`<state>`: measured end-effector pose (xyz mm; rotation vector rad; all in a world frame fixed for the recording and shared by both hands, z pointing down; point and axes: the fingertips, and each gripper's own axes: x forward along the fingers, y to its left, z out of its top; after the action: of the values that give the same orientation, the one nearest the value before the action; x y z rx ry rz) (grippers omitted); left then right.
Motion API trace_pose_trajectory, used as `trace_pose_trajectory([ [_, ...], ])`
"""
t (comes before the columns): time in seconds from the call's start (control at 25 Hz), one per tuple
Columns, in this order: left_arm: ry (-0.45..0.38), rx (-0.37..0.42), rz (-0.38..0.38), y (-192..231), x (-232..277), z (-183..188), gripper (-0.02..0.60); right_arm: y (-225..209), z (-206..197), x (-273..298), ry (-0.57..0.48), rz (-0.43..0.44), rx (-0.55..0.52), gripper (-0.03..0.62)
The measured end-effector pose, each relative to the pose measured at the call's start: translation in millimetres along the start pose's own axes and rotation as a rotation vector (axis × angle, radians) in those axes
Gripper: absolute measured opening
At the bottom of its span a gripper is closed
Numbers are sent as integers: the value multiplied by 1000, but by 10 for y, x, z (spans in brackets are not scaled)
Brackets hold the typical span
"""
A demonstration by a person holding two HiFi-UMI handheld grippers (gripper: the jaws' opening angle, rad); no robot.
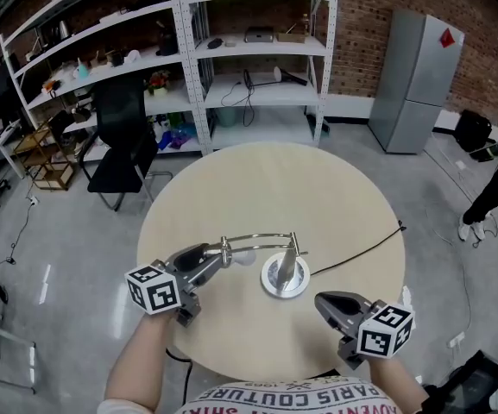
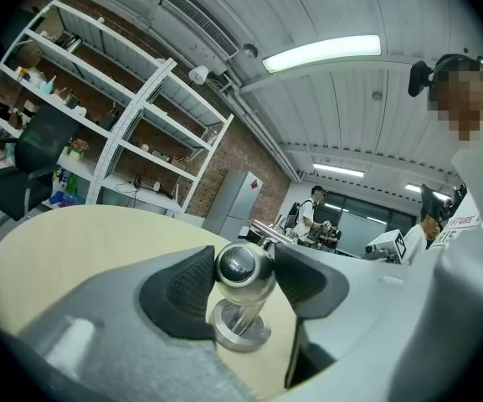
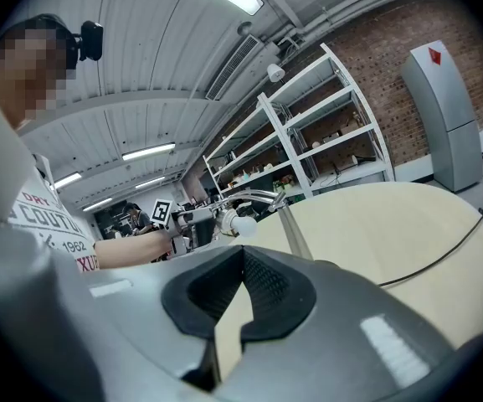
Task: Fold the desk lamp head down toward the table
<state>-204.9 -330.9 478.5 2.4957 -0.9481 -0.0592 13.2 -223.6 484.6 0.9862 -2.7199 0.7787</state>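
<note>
Nearest, at the counter's [image 1: 231, 335] 5 o'clock edge, the right tongs [image 1: 324, 301] hover just above the tabletop, well apart from the lamp. Their pads meet at the tips, clenched on nothing, with only bare counter showing through the slot behind them. At 8 o'clock the left tongs [image 1: 220, 254] reach in almost level and grasp the lamp head [image 1: 228, 250]. In the left gripper view a chrome ball on that head [image 2: 241, 265] sits between the two dark pads and touches both, so the jaws stand wide around it. A white bulb [image 1: 245, 256] pokes out of the head toward 3 o'clock. The head hangs low, near the counter but not on it. From the head a thin chrome arm [image 1: 261, 236] arches over toward 3 o'clock to the top of a short post, which stands on the round base [image 1: 270, 286] close to the counter's middle. A black cable [image 1: 361, 248] leaves the base and runs toward 2 o'clock, over the rim. Beyond the counter stand a black chair [image 1: 123, 149] at 10 o'clock, white shelving [image 1: 257, 54] at 12 o'clock and a grey fridge [image 1: 417, 80] at 1 o'clock, all against a brick wall.
</note>
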Motion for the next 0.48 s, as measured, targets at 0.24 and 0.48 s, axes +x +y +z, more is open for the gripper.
trace_pose_trajectory([
  [0.24,-4,-6,1,56,12,-58,225,-32,1,14,0,-5,5,3],
  [0.48,2,-6,4,101,41,-161,216,-63,-27,18,4,-7,15,3],
])
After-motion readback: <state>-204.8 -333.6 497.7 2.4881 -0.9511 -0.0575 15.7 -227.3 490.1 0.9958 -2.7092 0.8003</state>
